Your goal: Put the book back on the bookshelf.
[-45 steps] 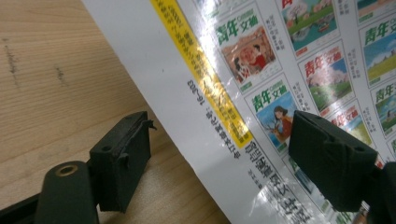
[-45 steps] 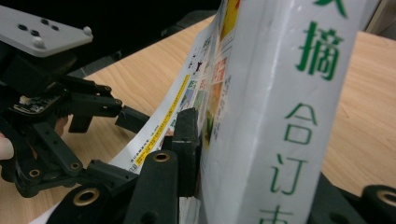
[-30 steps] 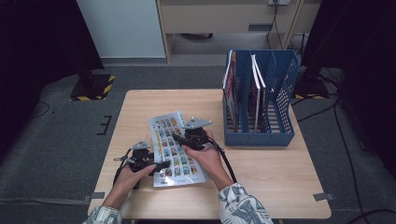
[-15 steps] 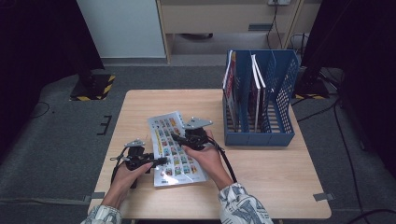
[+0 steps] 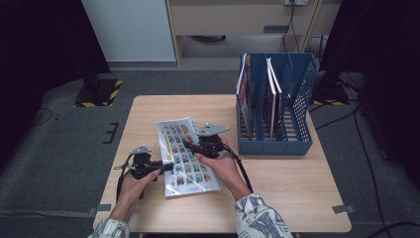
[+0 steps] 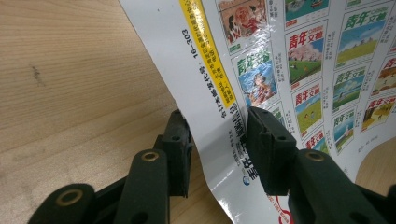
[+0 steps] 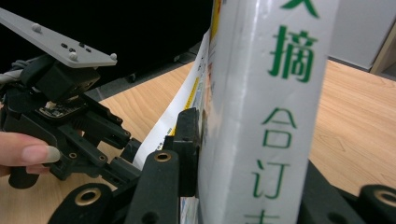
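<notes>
A magazine (image 5: 185, 158) with a cover of many small coloured pictures lies on the wooden table (image 5: 297, 198), partly lifted. My right gripper (image 5: 190, 147) is shut on its thick white spine (image 7: 275, 93), which stands upright between the jaws (image 7: 243, 154). My left gripper (image 5: 168, 167) is at the magazine's near left edge. The glossy cover's edge (image 6: 303, 70) curls up between its jaws (image 6: 219, 149), which have just been closing. A gap remains beside the sheet, so the pads do not pinch it.
A blue mesh file rack (image 5: 275, 144) stands at the table's right rear with a few magazines (image 5: 245, 99) upright in it. A person's hand holds my left gripper (image 7: 70, 126), close beside the right one. Dark floor with cables surrounds the table.
The left gripper's jaws have narrowed around the magazine's left edge, and that hand shifted slightly left. The right gripper and the spine it holds have stayed put.
</notes>
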